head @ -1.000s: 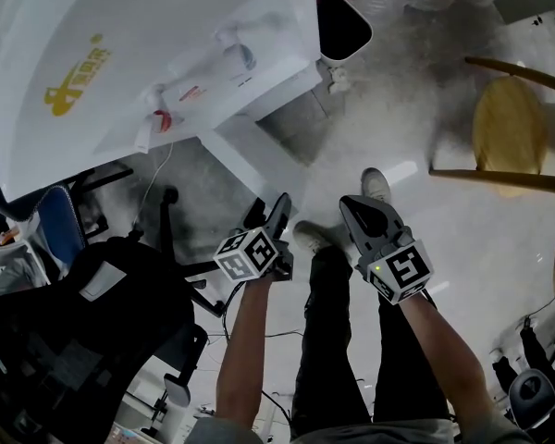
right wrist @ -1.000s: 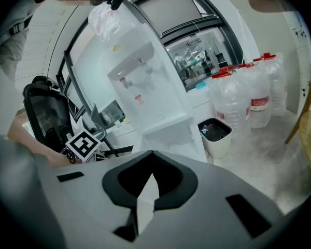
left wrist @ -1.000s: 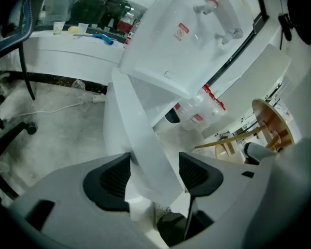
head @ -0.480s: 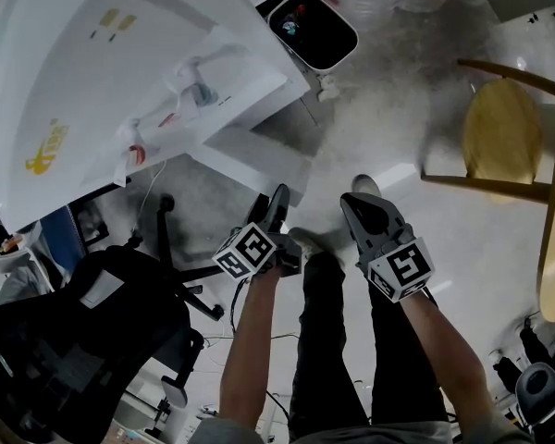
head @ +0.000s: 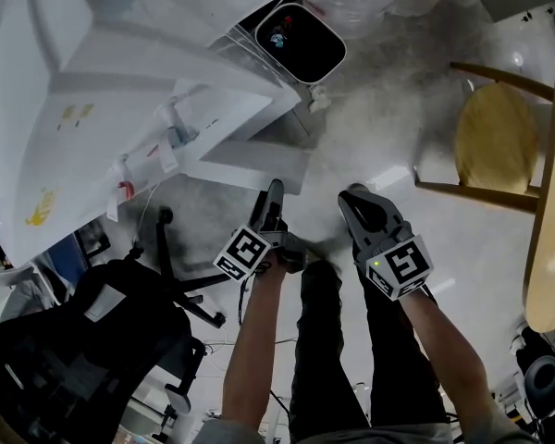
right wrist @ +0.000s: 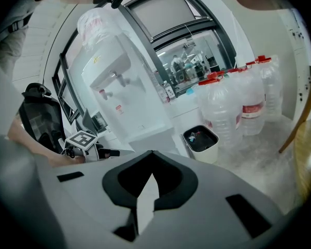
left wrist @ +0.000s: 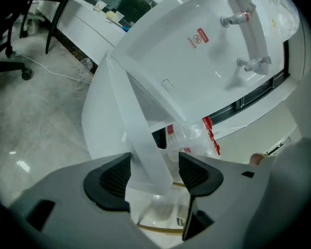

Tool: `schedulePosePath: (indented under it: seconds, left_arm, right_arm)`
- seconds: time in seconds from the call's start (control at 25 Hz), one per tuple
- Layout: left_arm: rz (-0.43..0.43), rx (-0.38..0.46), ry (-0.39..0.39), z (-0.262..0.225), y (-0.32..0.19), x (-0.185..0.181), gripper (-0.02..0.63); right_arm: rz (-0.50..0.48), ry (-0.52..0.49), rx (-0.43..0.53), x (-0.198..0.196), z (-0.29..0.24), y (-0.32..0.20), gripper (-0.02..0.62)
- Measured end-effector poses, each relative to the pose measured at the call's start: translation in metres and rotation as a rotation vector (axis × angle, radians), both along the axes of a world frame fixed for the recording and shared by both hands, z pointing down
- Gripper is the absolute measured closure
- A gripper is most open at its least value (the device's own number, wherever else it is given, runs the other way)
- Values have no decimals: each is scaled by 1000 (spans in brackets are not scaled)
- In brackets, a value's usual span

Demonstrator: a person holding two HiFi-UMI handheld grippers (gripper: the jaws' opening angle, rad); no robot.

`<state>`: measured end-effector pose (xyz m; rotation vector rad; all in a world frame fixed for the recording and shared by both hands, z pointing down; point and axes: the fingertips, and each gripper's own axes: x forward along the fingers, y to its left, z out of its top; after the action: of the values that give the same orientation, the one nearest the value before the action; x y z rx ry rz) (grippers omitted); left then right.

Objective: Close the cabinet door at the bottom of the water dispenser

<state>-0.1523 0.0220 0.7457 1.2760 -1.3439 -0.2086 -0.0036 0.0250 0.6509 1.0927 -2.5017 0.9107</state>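
Floor (head: 379,146) speckled grey, left gripper (left wrist: 153,174) agape astride cabinet door (left wrist: 139,131), right gripper (right wrist: 151,179) closed.

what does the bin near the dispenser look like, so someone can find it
Find the tall white dispenser and the row of big red-capped bottles beside it. The bin stands between them, by the dispenser's base. It is the only low white tub with a black open inside.

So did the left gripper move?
Yes. The left gripper slid forward, closer to the bin, and its open jaws now straddle the door edge.
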Motion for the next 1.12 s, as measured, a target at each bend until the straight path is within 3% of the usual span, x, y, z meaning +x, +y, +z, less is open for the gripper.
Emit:
schedulePosePath:
  seconds: [0.6, 1.12]
  left_arm:
    - [-210, 85, 231, -6, -70, 10, 321]
    - [-94, 166, 194, -13, -112, 18, 321]
  right_arm:
    - [27, 1, -20, 18, 5, -35, 586]
    - [39, 8, -38, 25, 14, -49, 586]
